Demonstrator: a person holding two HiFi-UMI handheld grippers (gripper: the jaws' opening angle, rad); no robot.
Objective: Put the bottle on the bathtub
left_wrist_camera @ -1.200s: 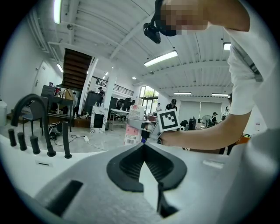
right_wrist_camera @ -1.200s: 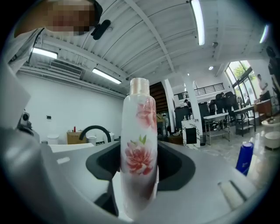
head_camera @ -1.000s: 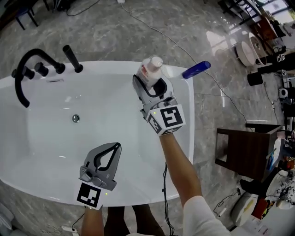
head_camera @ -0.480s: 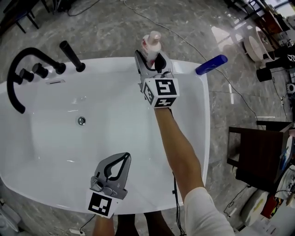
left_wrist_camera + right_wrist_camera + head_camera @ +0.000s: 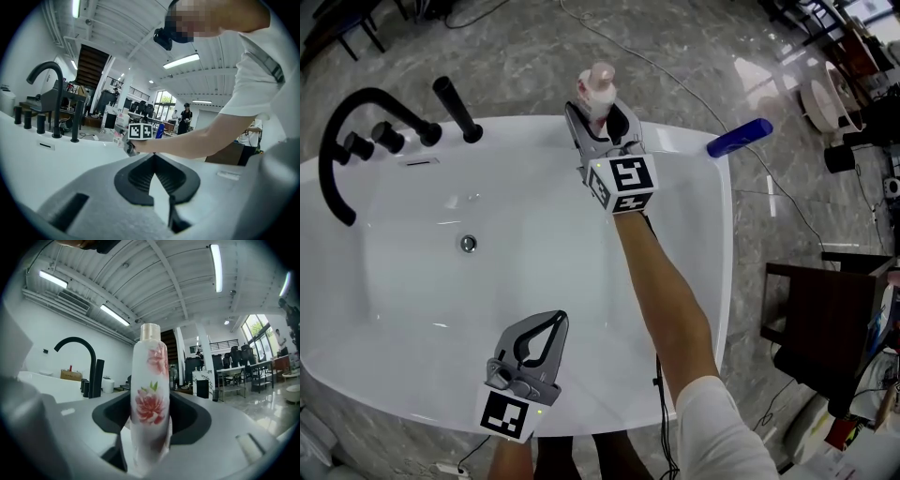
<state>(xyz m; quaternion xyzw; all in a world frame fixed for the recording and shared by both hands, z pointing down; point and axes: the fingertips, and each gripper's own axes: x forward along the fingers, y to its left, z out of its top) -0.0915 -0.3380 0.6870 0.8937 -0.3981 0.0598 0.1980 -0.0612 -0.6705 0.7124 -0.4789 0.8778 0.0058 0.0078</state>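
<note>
A white bottle (image 5: 598,89) printed with red flowers stands upright at the far rim of the white bathtub (image 5: 694,281). My right gripper (image 5: 600,120) is shut on its lower body. In the right gripper view the bottle (image 5: 150,399) fills the gap between the jaws, cap upward. Whether its base touches the rim is hidden. My left gripper (image 5: 553,323) hovers over the tub's near side with its jaws shut on nothing. In the left gripper view the left gripper (image 5: 153,155) points across the tub toward the right gripper's marker cube (image 5: 140,131).
A black faucet (image 5: 342,141) with black handles (image 5: 455,108) stands on the tub's far left rim. A blue bottle (image 5: 739,138) lies on the far right corner. The drain (image 5: 468,244) sits in the basin. A dark wooden table (image 5: 820,314) and cables occupy the grey floor at right.
My right gripper has carried the bottle away from me and a little left, out to the tub's far rim. The left gripper has barely moved.
</note>
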